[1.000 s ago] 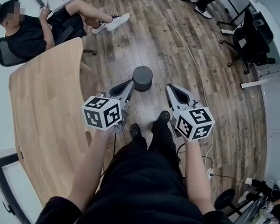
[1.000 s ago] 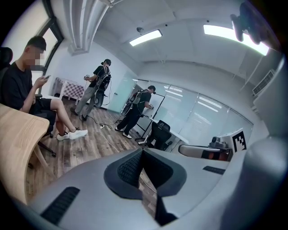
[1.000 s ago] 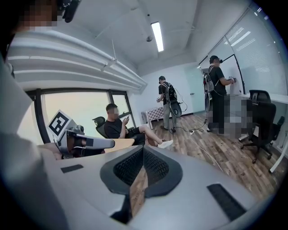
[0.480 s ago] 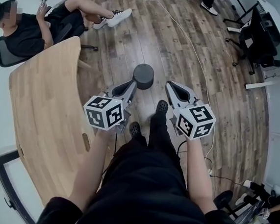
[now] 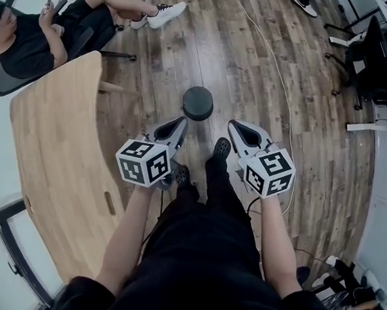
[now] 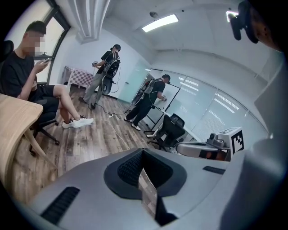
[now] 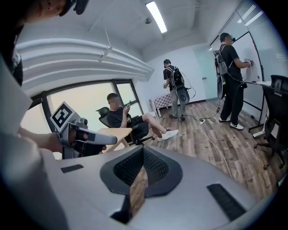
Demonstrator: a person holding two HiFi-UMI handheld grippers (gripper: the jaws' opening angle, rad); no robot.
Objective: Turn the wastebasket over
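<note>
Left gripper and right gripper each have jaws pressed together with nothing between them; they point forward and down, side by side; the dark round wastebasket stands on the plank floor just ahead, between their tips, untouched, near the wooden surface's curved edge.

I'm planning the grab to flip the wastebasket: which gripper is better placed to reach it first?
Left, probably. In the head view the left gripper sits nearer the wastebasket than the right gripper does. Both have jaws shut and empty, so either must open first.
</note>
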